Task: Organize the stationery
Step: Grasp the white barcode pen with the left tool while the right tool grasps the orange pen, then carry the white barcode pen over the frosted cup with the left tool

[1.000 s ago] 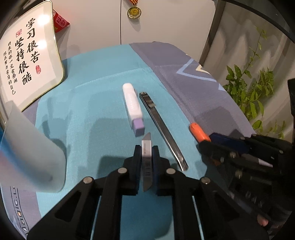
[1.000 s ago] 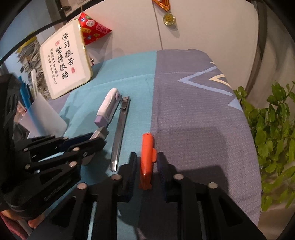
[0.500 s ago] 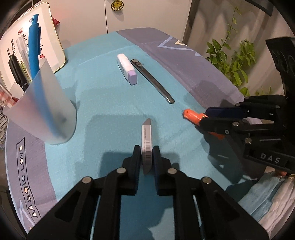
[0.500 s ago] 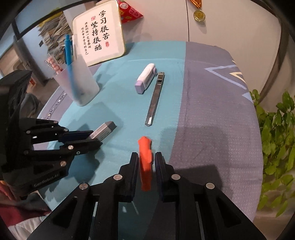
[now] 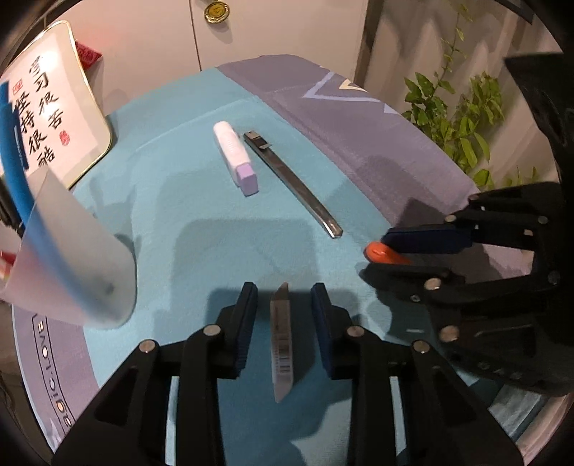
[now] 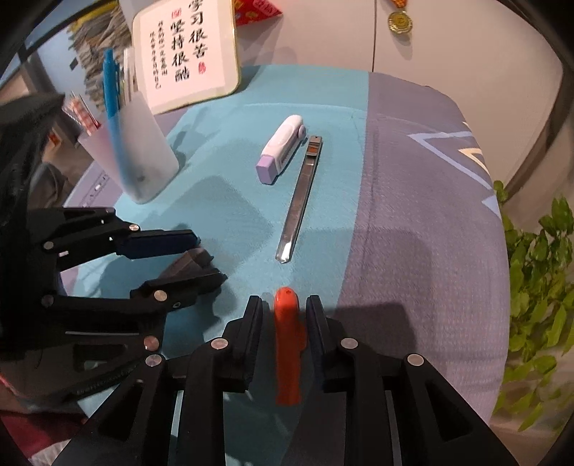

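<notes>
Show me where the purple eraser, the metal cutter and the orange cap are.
purple eraser [image 5: 235, 157]: left wrist view, middle of its white sleeve.
metal cutter [image 6: 299, 204]: right wrist view, middle of its body.
orange cap [image 6: 287, 344]: right wrist view, middle.

A framed calligraphy board [image 6: 186, 50] with black characters leans against the white wall [image 6: 323, 32]. A gold medal [image 6: 399, 22] hangs on that wall, and a red packet [image 6: 256, 9] shows behind the board. A green plant [image 6: 534, 286] stands beside the table, which a teal and purple cloth [image 6: 412, 215] covers.
</notes>
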Demonstrator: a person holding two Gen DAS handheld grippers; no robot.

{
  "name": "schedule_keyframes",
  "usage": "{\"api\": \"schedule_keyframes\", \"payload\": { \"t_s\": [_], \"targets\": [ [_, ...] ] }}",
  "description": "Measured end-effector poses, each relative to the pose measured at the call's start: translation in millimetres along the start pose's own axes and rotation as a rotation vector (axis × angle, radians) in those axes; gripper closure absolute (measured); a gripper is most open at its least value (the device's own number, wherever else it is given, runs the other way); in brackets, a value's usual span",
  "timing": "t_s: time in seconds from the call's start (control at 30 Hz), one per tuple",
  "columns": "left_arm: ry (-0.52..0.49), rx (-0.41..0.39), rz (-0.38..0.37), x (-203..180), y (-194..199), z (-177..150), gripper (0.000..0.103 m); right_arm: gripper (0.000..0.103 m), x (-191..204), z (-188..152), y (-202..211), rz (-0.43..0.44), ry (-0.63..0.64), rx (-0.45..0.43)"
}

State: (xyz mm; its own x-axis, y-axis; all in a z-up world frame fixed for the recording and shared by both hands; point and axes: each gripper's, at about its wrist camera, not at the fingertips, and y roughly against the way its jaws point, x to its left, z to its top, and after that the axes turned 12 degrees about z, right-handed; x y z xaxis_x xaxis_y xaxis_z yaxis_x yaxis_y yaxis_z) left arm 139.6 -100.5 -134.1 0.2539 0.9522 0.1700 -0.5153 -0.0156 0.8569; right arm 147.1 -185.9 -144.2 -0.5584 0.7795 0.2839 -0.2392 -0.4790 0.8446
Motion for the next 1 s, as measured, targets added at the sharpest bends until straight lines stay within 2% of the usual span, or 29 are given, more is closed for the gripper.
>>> {"api": "schedule_keyframes", "payload": {
  "t_s": [0.03, 0.07, 0.13, 0.43, 0.53, 0.7, 0.83, 1.0],
  "targets": [
    [-0.001, 0.002, -0.006, 0, 0, -1, 0.089, 0.079, 2, 1, -2, -0.007, 0.01, 0.01],
    [0.001, 0.003, -0.009, 1, 1, -1, 0.094, 0.088, 2, 2, -2, -0.008, 0.014, 0.011],
    [0.015, -0.01, -0.012, 5, 6, -2, 0.094, 0.089, 2, 3, -2, -0.002, 0.007, 0.008],
    [0.057, -0.158, -0.006, 24, 55, -8, 0.094, 0.089, 18, 6, 42, 0.022, -0.013, -0.153],
    [0.069, -0.175, -0.018, 31, 64, -12, 0.094, 0.089, 26, 5, 52, 0.026, -0.012, -0.183],
    [0.049, -0.132, -0.021, 28, 53, -14, 0.093, 0.089, 30, -1, 57, 0.016, -0.026, -0.186],
    [0.022, -0.053, -0.026, 15, 23, -10, 0.081, 0.089, 32, -6, 61, 0.018, -0.042, -0.195],
    [0.034, 0.004, -0.013, 11, 0, -6, 0.082, 0.089, 30, -15, 71, 0.012, -0.062, -0.216]
  ]
}}
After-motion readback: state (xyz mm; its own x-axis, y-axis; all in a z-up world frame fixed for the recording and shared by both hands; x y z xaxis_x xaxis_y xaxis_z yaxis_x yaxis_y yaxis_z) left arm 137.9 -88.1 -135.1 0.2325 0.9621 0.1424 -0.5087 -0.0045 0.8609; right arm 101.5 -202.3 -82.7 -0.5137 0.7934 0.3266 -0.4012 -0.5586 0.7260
